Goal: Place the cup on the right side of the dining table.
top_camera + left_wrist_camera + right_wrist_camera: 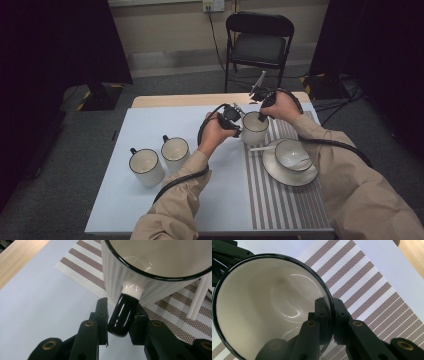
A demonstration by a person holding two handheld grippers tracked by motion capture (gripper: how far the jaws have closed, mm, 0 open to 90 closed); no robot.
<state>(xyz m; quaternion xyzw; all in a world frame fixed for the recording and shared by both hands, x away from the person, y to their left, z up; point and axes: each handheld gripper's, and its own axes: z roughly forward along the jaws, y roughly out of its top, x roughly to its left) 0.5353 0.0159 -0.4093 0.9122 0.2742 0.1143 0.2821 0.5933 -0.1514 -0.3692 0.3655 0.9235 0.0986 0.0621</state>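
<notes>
While you hold: mug (254,128) on striped mat (285,200).
Left gripper (120,322): clamped on handle (123,316).
Right gripper (329,317): pinching rim.
Left: release.

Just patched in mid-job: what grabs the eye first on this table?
Both tools share one white mug at the striped placemat's far left corner: the left hand-held gripper clamps its black handle, the right hand-held gripper pinches its rim. Just right sits a bowl with a spoon on a saucer; two more mugs stand at left.
</notes>
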